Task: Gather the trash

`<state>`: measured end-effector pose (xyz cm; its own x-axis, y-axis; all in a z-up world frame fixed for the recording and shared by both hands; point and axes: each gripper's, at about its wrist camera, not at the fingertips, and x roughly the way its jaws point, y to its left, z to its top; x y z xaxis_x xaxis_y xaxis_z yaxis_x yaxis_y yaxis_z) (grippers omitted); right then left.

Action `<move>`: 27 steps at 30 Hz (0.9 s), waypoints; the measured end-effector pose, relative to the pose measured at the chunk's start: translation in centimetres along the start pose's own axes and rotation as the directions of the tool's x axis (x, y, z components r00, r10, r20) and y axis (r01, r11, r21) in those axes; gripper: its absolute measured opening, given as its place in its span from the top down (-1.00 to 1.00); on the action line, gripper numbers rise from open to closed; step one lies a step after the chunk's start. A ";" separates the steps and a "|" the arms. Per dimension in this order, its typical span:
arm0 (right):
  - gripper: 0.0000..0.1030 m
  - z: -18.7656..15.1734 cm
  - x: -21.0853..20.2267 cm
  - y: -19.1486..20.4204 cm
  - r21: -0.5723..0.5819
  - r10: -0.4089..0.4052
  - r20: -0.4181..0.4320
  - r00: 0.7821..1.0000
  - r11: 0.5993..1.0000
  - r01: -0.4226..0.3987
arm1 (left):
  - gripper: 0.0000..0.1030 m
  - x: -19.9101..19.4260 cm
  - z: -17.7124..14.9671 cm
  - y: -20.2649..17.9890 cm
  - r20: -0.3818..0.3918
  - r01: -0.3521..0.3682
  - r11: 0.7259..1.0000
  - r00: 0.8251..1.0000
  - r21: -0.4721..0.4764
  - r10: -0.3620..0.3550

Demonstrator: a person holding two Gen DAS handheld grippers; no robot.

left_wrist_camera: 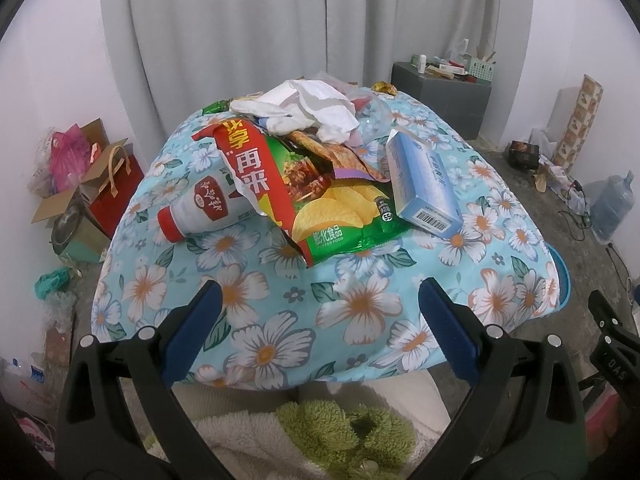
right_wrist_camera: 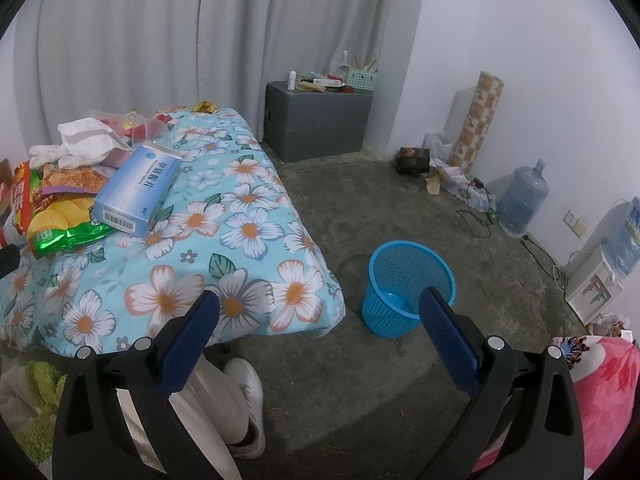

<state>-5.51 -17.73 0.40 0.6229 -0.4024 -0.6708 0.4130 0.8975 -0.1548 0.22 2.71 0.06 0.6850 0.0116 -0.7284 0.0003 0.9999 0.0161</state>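
The left black plastic gripper (left_wrist_camera: 320,316) carries 2 blue rectangular pads (left_wrist_camera: 192,332) on angular black fingers, with round silver screws at the joints. The right black plastic gripper (right_wrist_camera: 320,320) matches it: 2 blue pads (right_wrist_camera: 448,340), silver screws. The person wears cream ribbed trousers (right_wrist_camera: 208,412), white sneakers (right_wrist_camera: 248,392) and a fuzzy green-and-cream top (left_wrist_camera: 340,432).

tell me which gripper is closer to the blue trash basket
Right. The right gripper hangs open with the blue trash basket just beyond its fingertips on the floor. The left gripper is open over the floral table, facing the trash pile.
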 end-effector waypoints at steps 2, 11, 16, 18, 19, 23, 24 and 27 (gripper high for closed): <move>-0.88 0.0 0.0 0.0 0.000 0.001 0.000 1.000 1.000 -0.001 | -0.83 0.0 0.0 -0.1 -0.002 -0.001 1.000 1.000 0.000 0.001; -0.88 1.6 -0.1 1.4 -0.015 0.026 0.047 0.999 1.000 -0.025 | -0.83 -0.2 0.0 0.6 0.043 -0.020 1.000 0.999 0.000 0.019; -0.88 4.9 -0.8 5.1 -0.084 0.118 0.180 0.977 0.991 -0.104 | -0.83 -0.3 1.1 3.1 0.081 -0.019 0.998 0.996 -0.060 0.024; -0.88 6.3 -0.5 7.1 -0.108 0.222 0.202 0.954 0.973 -0.203 | -0.83 -0.2 1.7 4.2 0.092 -0.002 0.997 0.996 -0.072 0.009; -0.88 6.6 -0.3 7.8 -0.108 0.249 0.201 0.947 0.967 -0.231 | -0.83 -0.1 2.0 4.8 0.095 0.009 0.997 0.996 -0.076 -0.001; -0.88 8.5 2.6 11.3 -0.067 0.429 0.093 0.899 0.903 -0.424 | -0.83 0.7 2.9 7.1 0.098 0.088 0.991 0.992 -0.105 -0.078; -0.88 8.8 3.3 11.7 -0.049 0.451 0.068 0.890 0.892 -0.449 | -0.83 0.9 3.2 7.6 0.103 0.109 0.988 0.990 -0.111 -0.097; -0.88 10.2 6.5 12.9 0.040 0.522 -0.026 0.852 0.853 -0.521 | -0.83 1.2 3.9 9.0 0.135 0.204 0.972 0.973 -0.115 -0.188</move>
<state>10.58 -10.61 1.44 0.7292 0.1304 -0.6717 0.0540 0.9677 0.2464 3.90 11.70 2.04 0.7646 -0.1783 -0.6194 0.0559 0.9757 -0.2118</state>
